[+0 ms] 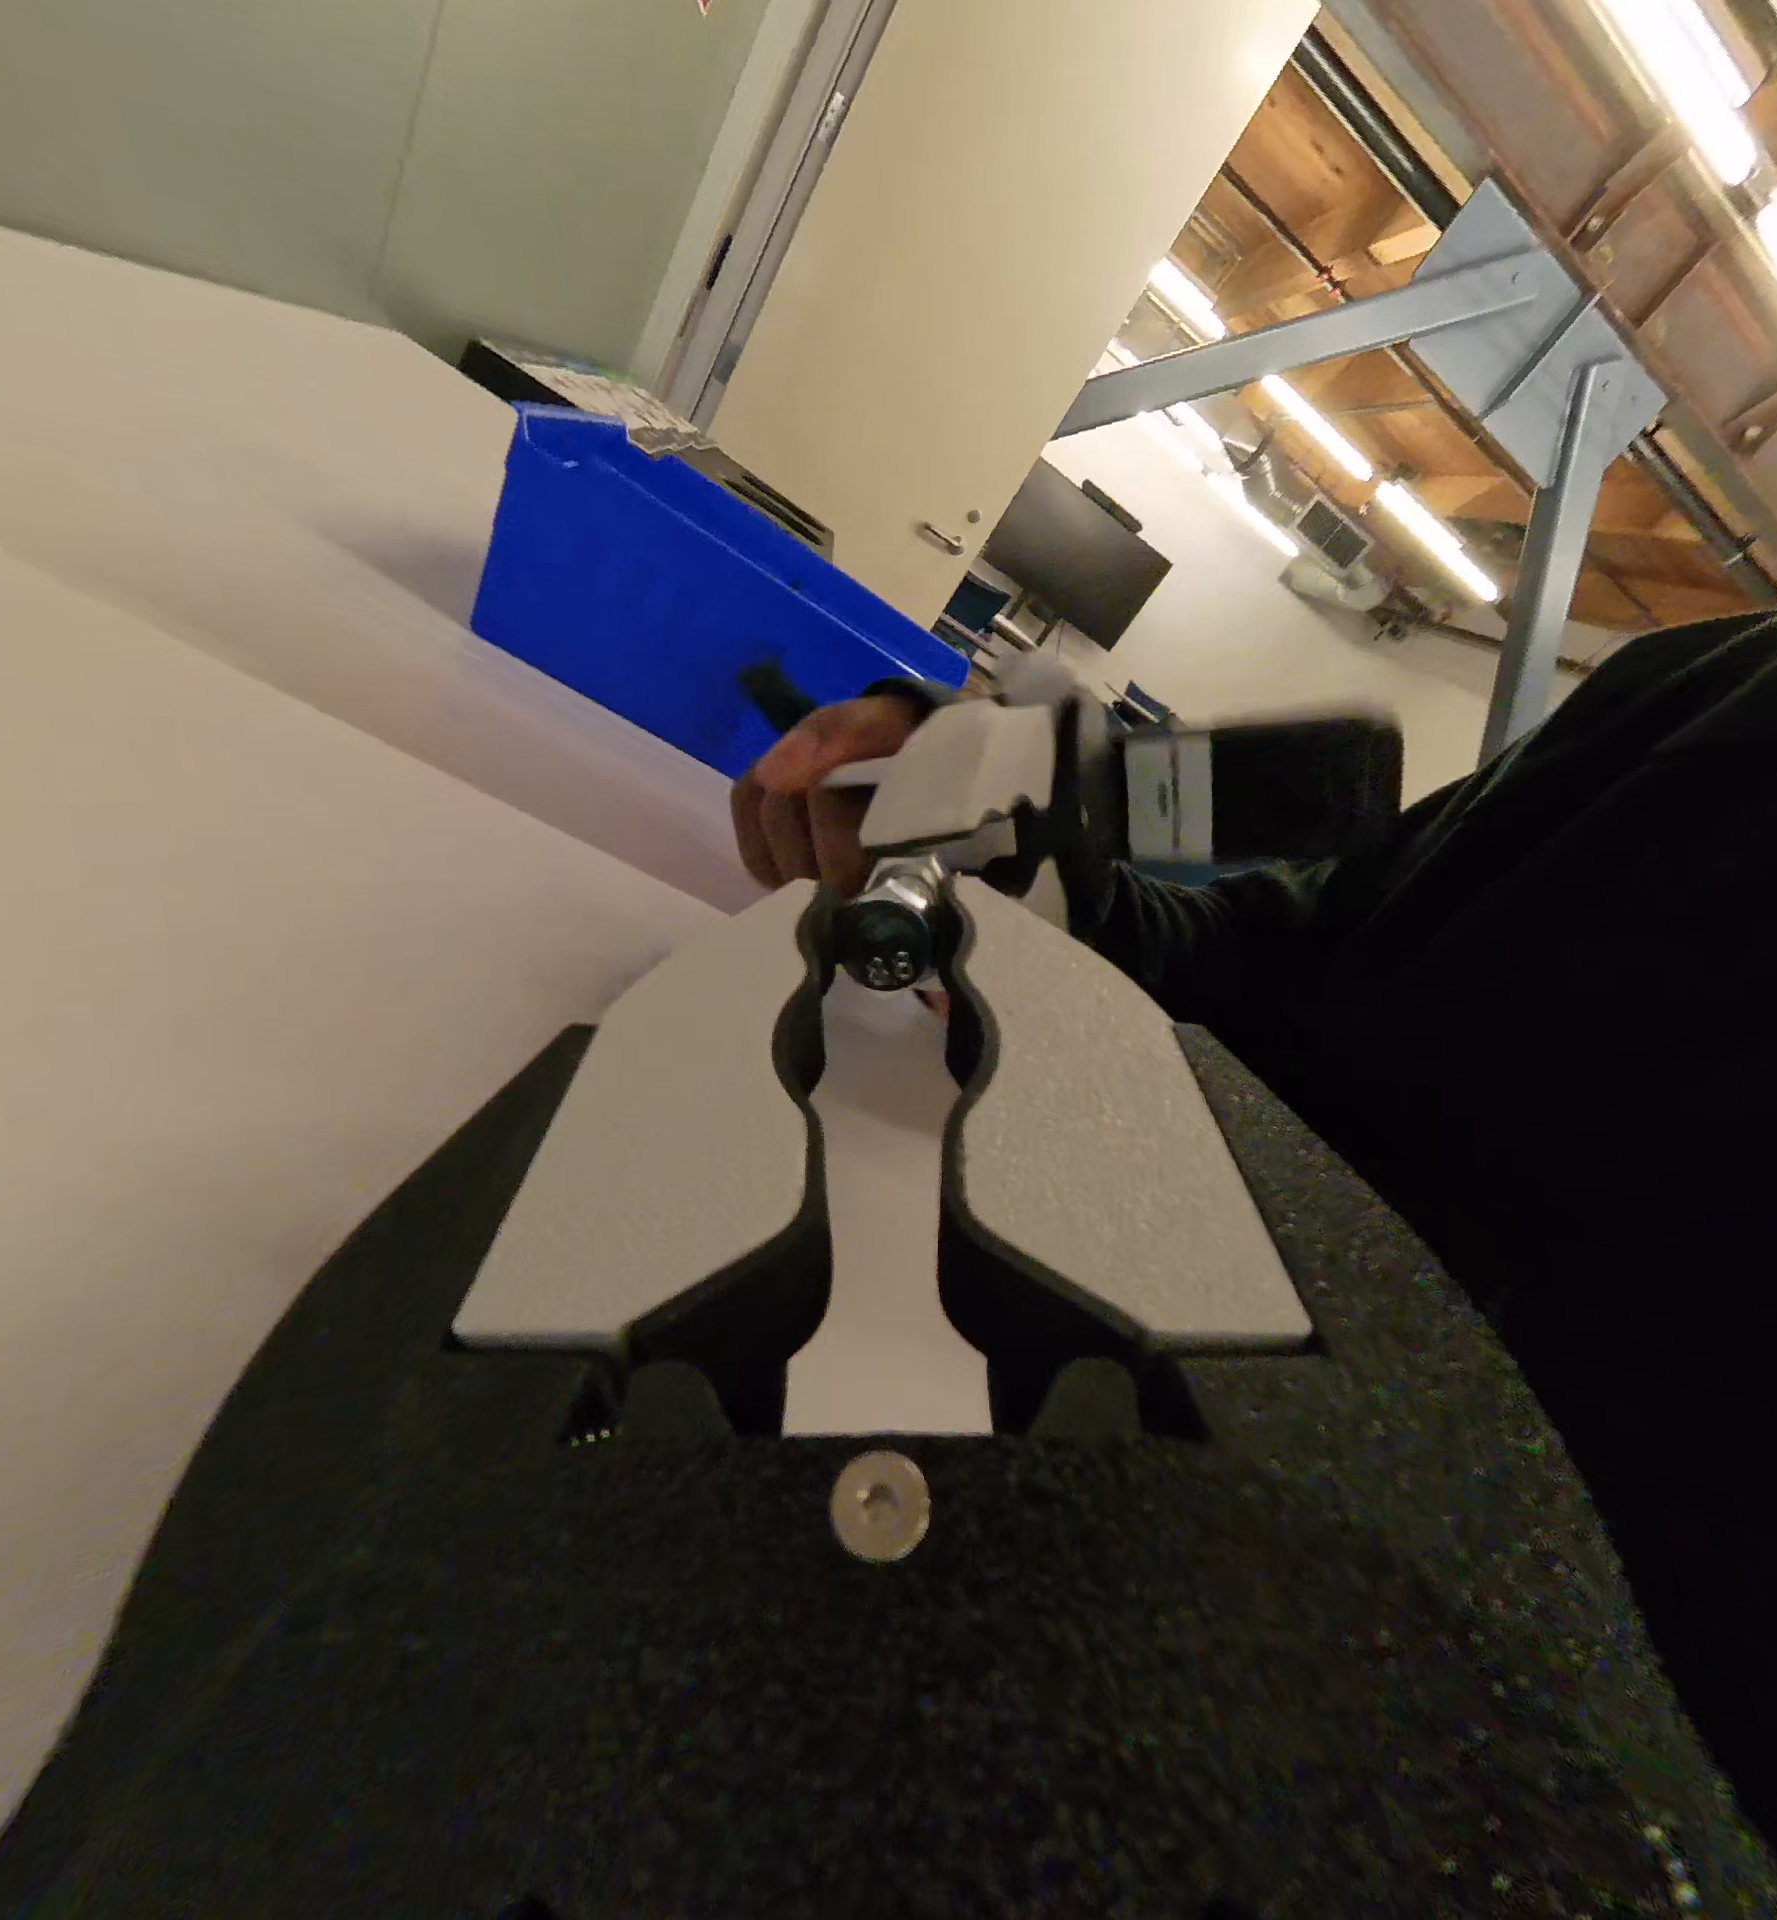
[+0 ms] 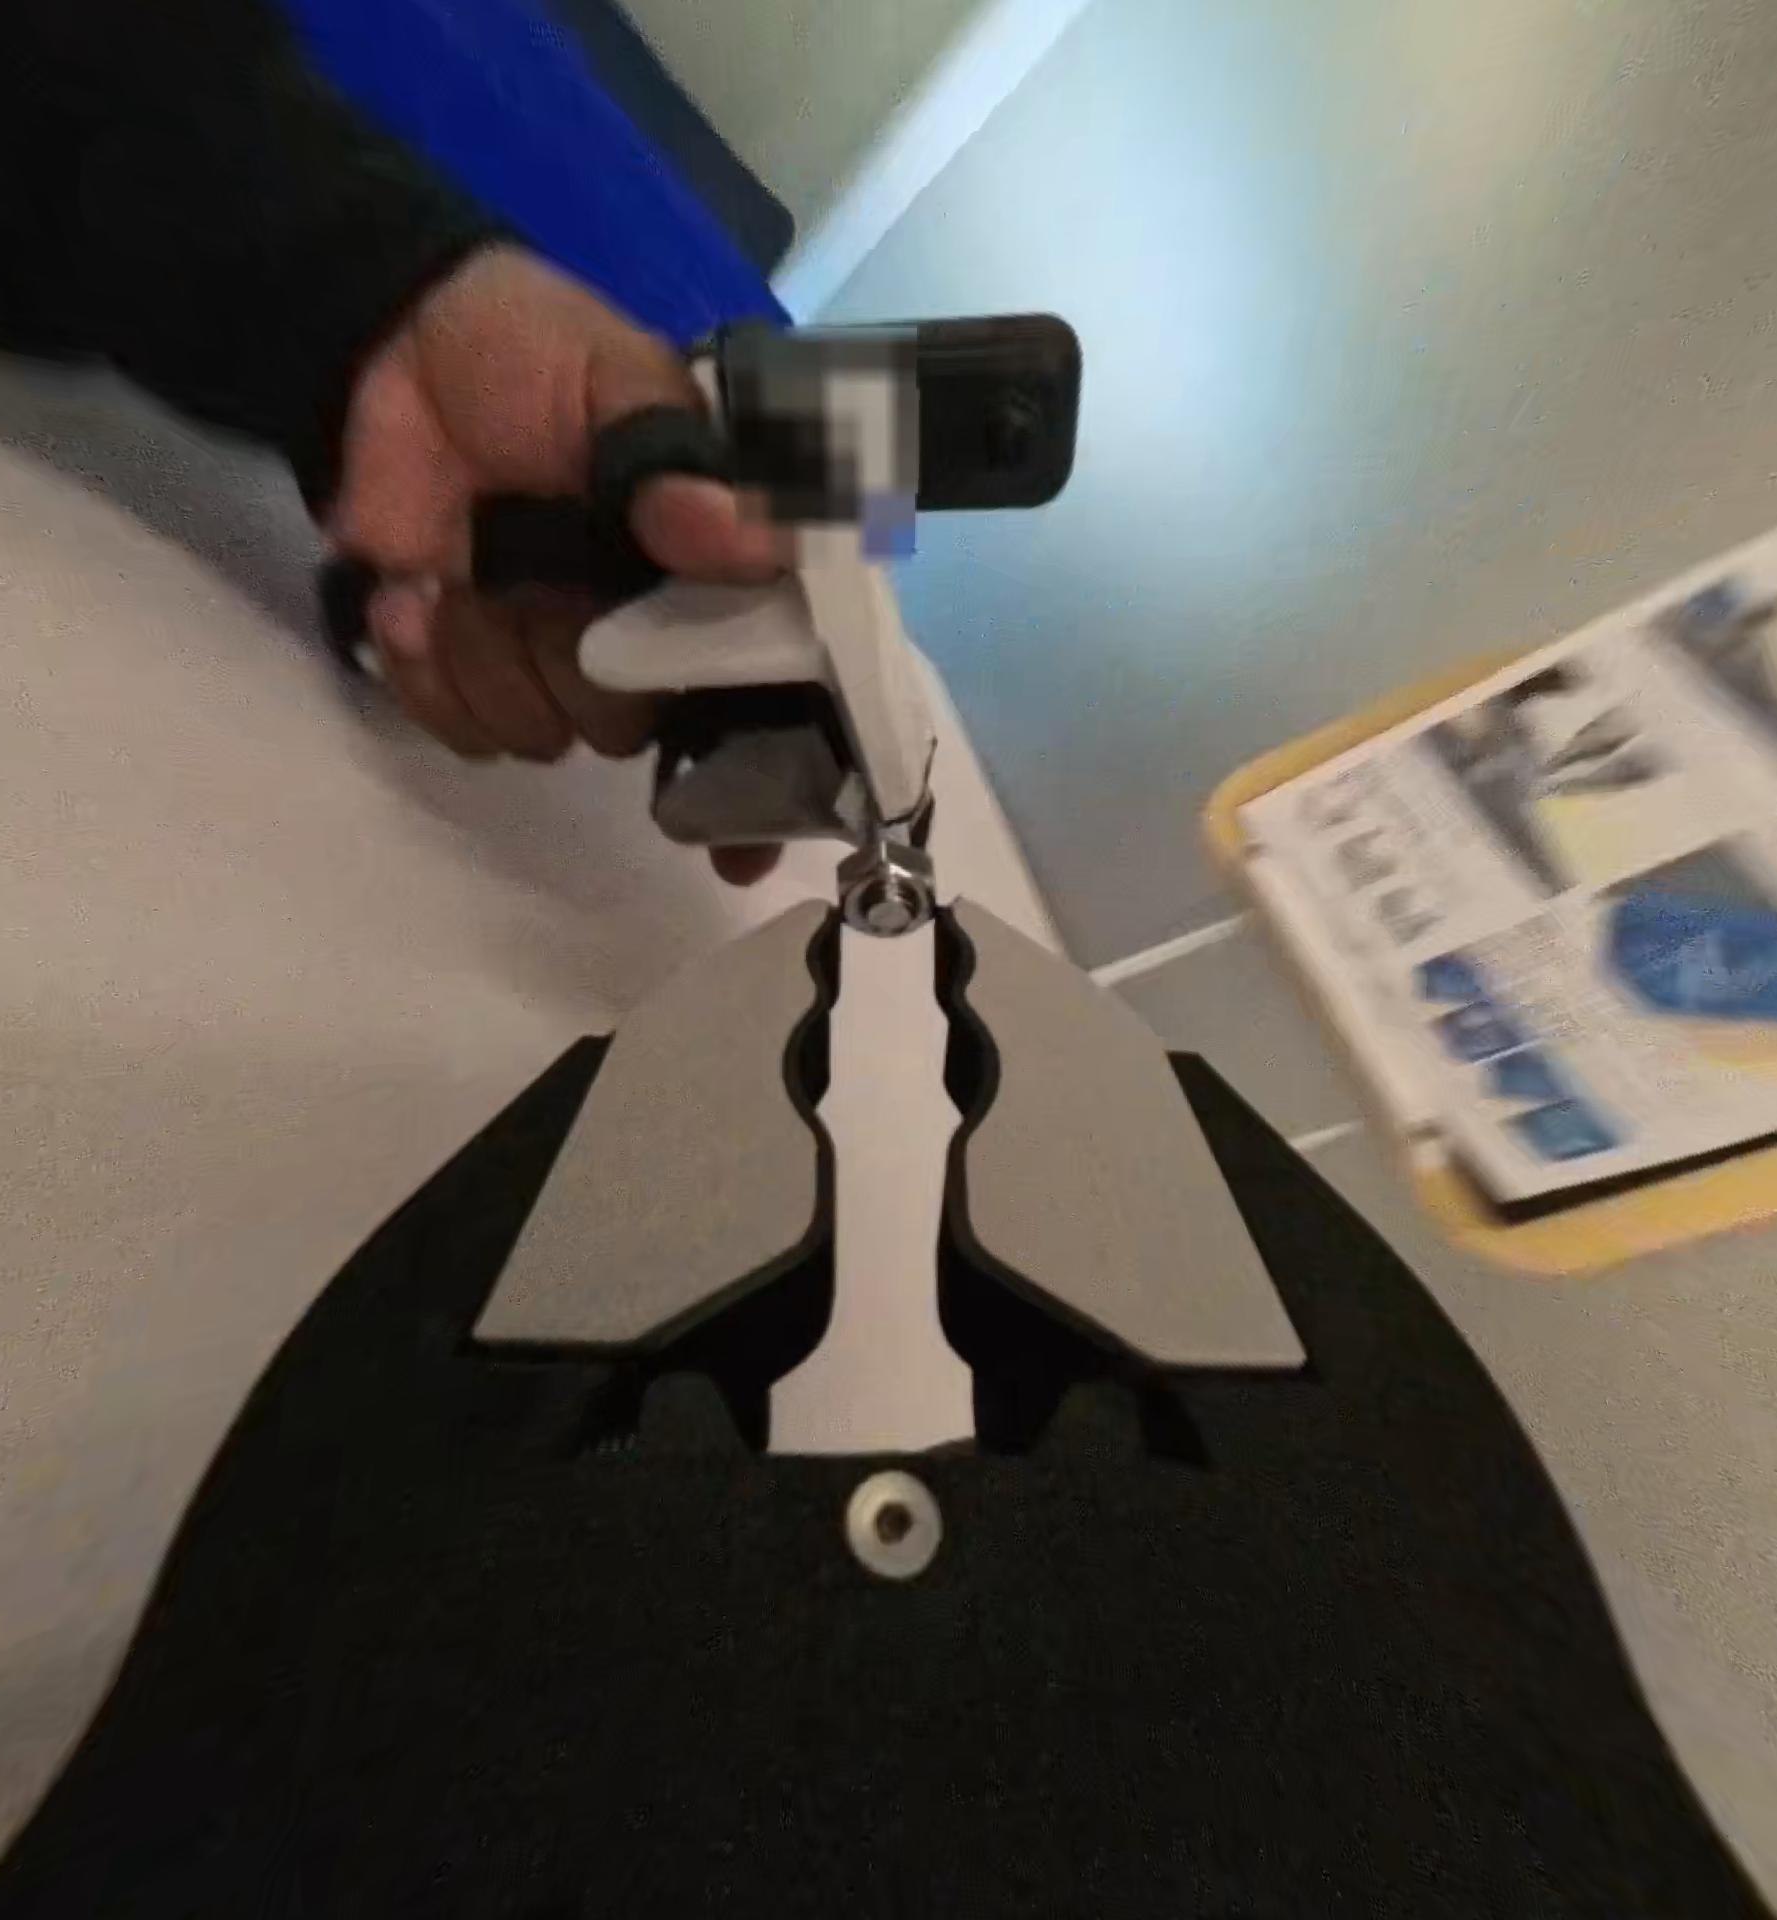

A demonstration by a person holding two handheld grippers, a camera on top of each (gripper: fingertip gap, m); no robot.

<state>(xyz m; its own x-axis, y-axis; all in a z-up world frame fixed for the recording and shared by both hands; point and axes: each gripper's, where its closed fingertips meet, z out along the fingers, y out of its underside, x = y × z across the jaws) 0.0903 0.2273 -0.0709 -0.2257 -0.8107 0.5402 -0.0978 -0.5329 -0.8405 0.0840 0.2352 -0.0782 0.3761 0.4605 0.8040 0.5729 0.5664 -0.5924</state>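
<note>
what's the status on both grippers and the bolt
Left gripper shut on bolt head end. Right gripper shut on nut at the bolt's far end. Blue bin behind on white table, nothing between.

left wrist cam sits right behind the left gripper (image 1: 884, 940), tilted hard, looking over the white table (image 1: 188, 727) twd the blue bin (image 1: 655, 592), a door and ceiling beams. right wrist cam rides behind the right gripper (image 2: 884, 920), aimed across the table at the wall. both are v close and share the bolt (image 1: 882, 951), each catching the other gripper just beyond it.
</note>
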